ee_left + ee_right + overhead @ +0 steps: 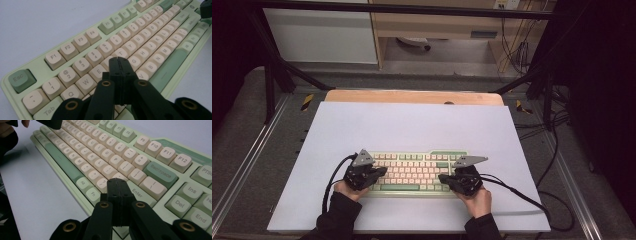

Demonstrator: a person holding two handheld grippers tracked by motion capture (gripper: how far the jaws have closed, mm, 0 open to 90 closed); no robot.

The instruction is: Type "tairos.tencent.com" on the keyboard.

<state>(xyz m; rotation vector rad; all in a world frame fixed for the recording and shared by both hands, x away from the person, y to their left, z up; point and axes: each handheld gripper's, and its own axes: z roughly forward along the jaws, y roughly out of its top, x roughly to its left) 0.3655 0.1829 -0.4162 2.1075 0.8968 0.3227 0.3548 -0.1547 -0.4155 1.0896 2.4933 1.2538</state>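
Note:
A pale green keyboard with cream and green keys lies on the white sheet, near its front edge. My left gripper hovers over the keyboard's left end, jaws shut with nothing between them. In the left gripper view its tips hang above the keys around R, T and F. My right gripper sits over the keyboard's right end, also shut and empty. In the right gripper view its tips are just above the keys near Enter. Whether either tip touches a key I cannot tell.
The white sheet covers a wooden table top and has bare room behind and beside the keyboard. Black cables trail from both grippers across the sheet. Black frame bars and a grey floor surround the table.

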